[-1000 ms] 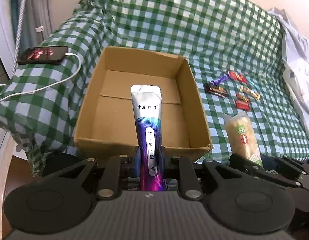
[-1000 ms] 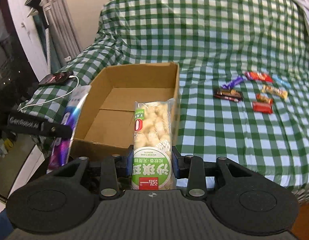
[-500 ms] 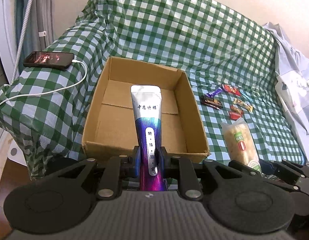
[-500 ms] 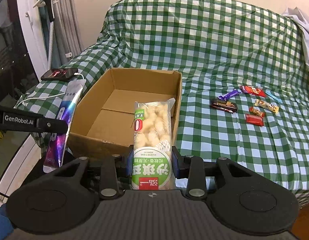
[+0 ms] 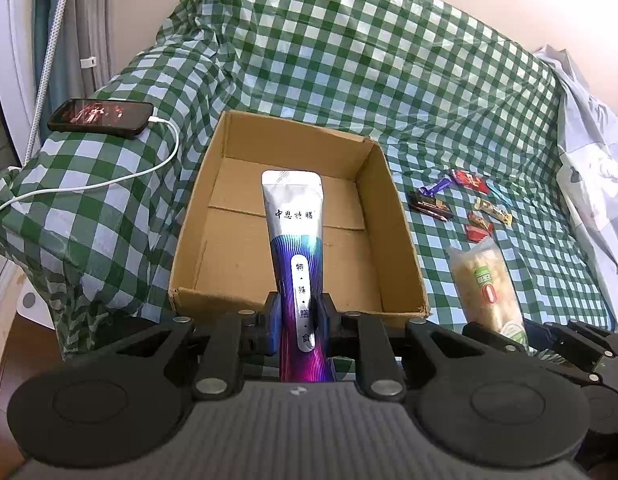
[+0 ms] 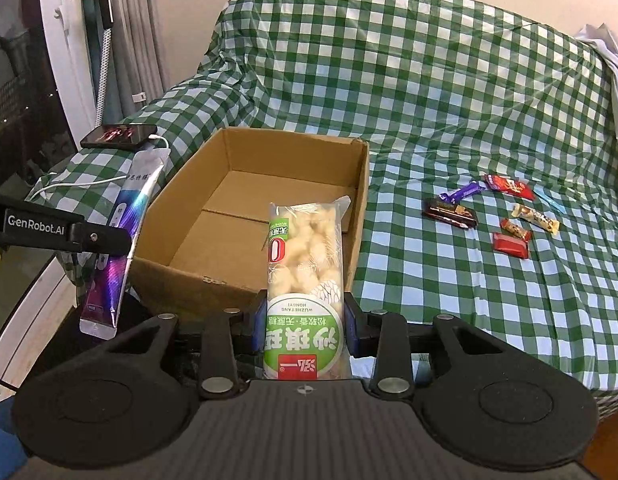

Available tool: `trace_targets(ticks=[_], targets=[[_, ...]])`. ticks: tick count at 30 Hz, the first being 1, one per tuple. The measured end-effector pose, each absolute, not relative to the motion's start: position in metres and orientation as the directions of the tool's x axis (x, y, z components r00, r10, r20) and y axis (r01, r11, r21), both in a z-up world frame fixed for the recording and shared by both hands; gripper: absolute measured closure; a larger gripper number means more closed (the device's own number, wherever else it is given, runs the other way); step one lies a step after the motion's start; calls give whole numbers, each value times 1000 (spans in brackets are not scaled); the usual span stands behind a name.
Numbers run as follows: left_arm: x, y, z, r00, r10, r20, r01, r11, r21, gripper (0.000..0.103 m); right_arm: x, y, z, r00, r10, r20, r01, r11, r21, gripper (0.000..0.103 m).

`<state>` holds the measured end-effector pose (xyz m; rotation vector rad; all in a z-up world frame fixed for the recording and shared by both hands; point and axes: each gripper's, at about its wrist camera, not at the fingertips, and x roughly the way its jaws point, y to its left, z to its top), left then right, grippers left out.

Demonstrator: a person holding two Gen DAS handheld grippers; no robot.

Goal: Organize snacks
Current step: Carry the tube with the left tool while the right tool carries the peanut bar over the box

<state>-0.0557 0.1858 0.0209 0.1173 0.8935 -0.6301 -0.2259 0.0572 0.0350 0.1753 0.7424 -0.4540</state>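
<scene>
An open cardboard box (image 5: pixel 393 216) (image 6: pixel 361 204) with nothing in it sits on a sofa under a green checked cloth. My left gripper (image 5: pixel 299 318) is shut on a silver and purple pouch (image 5: pixel 295 248) (image 6: pixel 121 232), held upright just in front of the box's near wall. My right gripper (image 6: pixel 305 318) is shut on a clear pack of puffed snacks with a green label (image 6: pixel 303 268) (image 5: pixel 487 288), also in front of the box near its right corner. Several small wrapped candies (image 5: pixel 457 204) (image 6: pixel 493 212) lie on the cloth to the right of the box.
A phone (image 5: pixel 101 118) (image 6: pixel 119 135) on a white charging cable (image 5: pixel 109 182) rests on the sofa arm left of the box. A pale cloth (image 5: pixel 593 168) is heaped at the sofa's right end. A pole stand (image 6: pixel 105 40) rises by the window at left.
Both views have pulled back and tilted up a little, so more of the sofa back shows and the box sits farther off. Both grips are unchanged.
</scene>
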Motion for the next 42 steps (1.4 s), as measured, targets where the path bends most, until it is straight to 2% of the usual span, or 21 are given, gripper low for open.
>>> trace_targets(ticks=[12, 18, 31, 42], targets=[[-29, 179, 22, 472, -446, -760, 542, 827, -148, 83, -199, 37, 40, 641, -337, -689, 473, 881, 8, 65], [-15, 172, 23, 477, -445, -758, 541, 828, -146, 83, -192, 56, 48, 644, -321, -695, 460, 888, 17, 65], [30, 142, 12, 469, -412, -781, 533, 837, -122, 83, -140, 33, 34, 646, -277, -712, 431, 901, 40, 65], [67, 110, -13, 436, -382, -815, 532, 840, -109, 83, -83, 8, 1, 631, -242, -737, 430, 900, 73, 65]])
